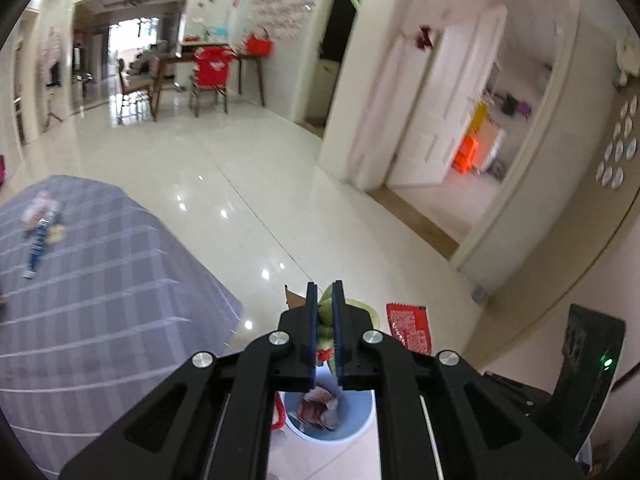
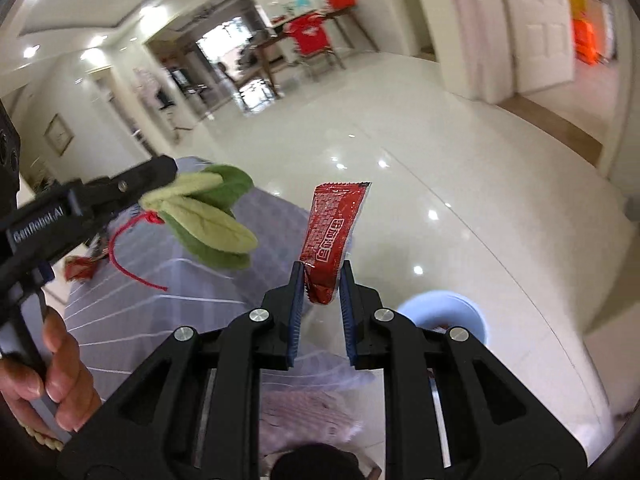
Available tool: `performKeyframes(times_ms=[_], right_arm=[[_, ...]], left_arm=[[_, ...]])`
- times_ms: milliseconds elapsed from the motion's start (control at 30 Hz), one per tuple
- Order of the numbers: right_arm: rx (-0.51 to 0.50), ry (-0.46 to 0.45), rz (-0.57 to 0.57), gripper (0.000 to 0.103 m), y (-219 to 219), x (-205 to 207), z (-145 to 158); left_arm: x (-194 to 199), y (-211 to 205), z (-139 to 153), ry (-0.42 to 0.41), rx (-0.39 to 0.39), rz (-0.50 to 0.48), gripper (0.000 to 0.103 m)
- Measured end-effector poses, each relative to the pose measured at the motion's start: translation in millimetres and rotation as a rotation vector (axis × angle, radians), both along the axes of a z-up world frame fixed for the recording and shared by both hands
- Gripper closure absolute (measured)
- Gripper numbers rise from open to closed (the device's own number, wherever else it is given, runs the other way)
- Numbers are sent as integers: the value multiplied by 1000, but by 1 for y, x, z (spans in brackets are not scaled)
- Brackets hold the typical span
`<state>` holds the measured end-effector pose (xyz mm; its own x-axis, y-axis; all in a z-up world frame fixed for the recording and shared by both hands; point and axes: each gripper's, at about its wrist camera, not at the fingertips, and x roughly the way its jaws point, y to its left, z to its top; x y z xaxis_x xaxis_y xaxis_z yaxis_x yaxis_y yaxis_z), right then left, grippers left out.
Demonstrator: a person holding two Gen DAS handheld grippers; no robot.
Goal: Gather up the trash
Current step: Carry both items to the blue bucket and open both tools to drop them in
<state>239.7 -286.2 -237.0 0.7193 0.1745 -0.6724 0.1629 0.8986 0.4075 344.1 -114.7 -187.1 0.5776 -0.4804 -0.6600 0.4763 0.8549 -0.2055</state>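
Note:
My left gripper [image 1: 325,294] is shut on a green felt leaf piece [image 1: 326,312] with a red string, held above the light blue bin [image 1: 362,424], which holds crumpled wrappers. In the right wrist view the left gripper [image 2: 160,184] grips the green leaves [image 2: 208,216] over the table's corner, the red string dangling. My right gripper [image 2: 322,280] is closed on the lower end of a red snack wrapper [image 2: 332,236], which stands up between the fingers. The wrapper also shows in the left wrist view [image 1: 410,326]. The blue bin [image 2: 472,312] sits on the floor to the lower right.
A table with a grey checked cloth [image 1: 92,288] stands at the left; a few wrappers [image 1: 40,220] lie on it. Glossy white tile floor [image 1: 240,168] stretches ahead. A white door [image 1: 432,120] and doorway are at the right. A dining table with chairs [image 1: 208,76] is far back.

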Motion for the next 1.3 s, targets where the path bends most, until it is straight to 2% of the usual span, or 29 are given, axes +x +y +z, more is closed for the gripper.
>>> performKeyframes(times_ms=[33, 133, 300, 500, 1000, 1067, 1100, 1133, 1167, 1300], right_arm=[[4, 8, -18, 82, -8, 0, -5], [18, 41, -70, 34, -29, -3, -20], [30, 67, -108, 34, -44, -11, -38], [18, 67, -145, 34, -53, -23, -46], [-34, 26, -263, 34, -77, -48, -43], [-37, 26, -275, 34, -79, -50, -43], [-37, 27, -281, 34, -80, -51, -43], [-39, 34, -293, 34, -82, -53, -44], [-38, 38, -296, 34, -84, -54, -45], [-35, 42, -300, 34, -86, -58, -46]], left_arm=[[2, -9, -8, 13, 8, -12, 97], [7, -34, -35, 62, 35, -51, 97], [7, -61, -63, 88, 96, -85, 97], [6, -73, -81, 118, 122, -108, 97], [4, -98, -88, 123, 141, -164, 95], [5, -103, -87, 128, 128, -170, 87], [6, -104, -87, 137, 124, -168, 79], [7, -105, -88, 149, 125, -161, 55], [7, -105, -87, 150, 125, -152, 35], [4, -100, -83, 136, 127, -130, 35]])
